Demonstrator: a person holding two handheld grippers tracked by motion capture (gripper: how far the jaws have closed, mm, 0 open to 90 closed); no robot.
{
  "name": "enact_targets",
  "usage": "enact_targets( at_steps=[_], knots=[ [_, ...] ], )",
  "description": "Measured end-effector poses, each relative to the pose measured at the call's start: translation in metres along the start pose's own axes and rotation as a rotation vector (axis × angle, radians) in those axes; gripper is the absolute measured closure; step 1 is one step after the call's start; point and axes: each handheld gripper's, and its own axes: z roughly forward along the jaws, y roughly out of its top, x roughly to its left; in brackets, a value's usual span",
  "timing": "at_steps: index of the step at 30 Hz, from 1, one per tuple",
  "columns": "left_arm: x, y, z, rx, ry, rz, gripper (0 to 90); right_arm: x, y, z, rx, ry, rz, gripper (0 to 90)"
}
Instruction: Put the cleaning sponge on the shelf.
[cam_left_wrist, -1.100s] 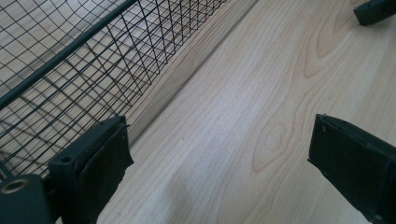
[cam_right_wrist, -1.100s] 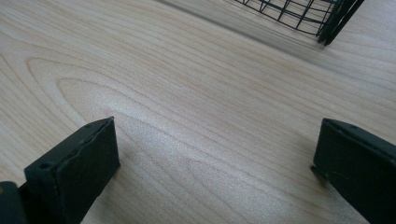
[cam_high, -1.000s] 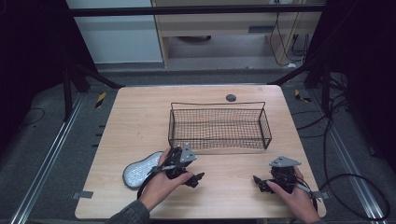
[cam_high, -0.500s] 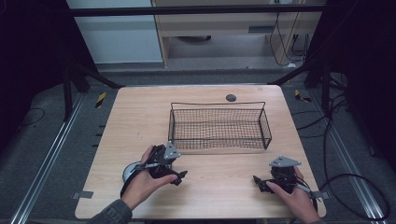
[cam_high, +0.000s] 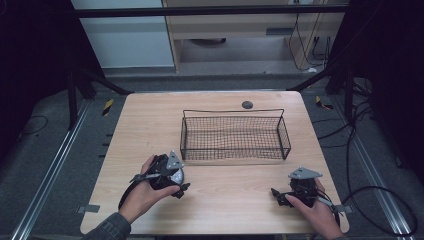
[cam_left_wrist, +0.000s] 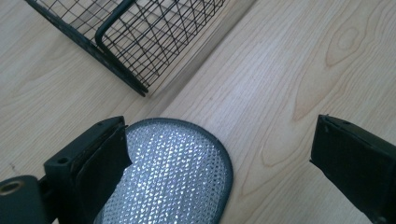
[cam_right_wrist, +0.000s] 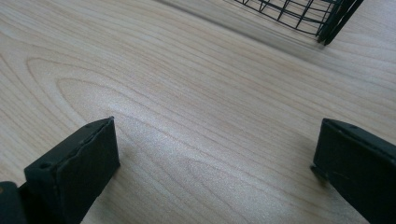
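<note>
Resting near the lower edge of the high view, the left gripper (cam_high: 167, 175) sits in the person's left hand (cam_high: 145, 192) at the lower left of the frame, directly above a flat oval pad (cam_left_wrist: 173, 177) with a silvery, glittering mesh face and a dark rim. In the left gripper view that pad lies on the tabletop (cam_left_wrist: 289, 70) at the bottom centre of the frame, its left part hidden behind the left-hand jaw, while the right-hand jaw stands well clear of it over bare wood — the jaws are wide apart and hold nothing. A corner of the black wire basket (cam_left_wrist: 140, 32) fills the upper left of that view, near the pad but not touching it. In the high view the basket (cam_high: 234, 135) stands at the middle of the light wooden tabletop (cam_high: 150, 125), and a small dark round disc (cam_high: 247, 105) lies just behind its far rim. The right gripper (cam_high: 295, 190) is at the lower right of the frame, held by the right hand (cam_high: 312, 210), well apart from the basket. In the right gripper view its jaws are likewise spread wide over bare wood grain — with a corner of the basket at the upper right of the frame.
</note>
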Motion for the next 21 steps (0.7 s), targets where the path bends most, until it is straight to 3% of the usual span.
enact_targets(
  at_steps=[8,21],
  knots=[
    [0.013,-0.005,-0.007,0.062,0.005,-0.013,3.0,0.000,0.000,0.000,0.000,0.000,0.001,0.3],
    [0.025,-0.018,-0.013,0.117,0.012,-0.014,3.9,0.000,0.000,0.000,0.000,-0.003,0.002,0.3]
  ],
)
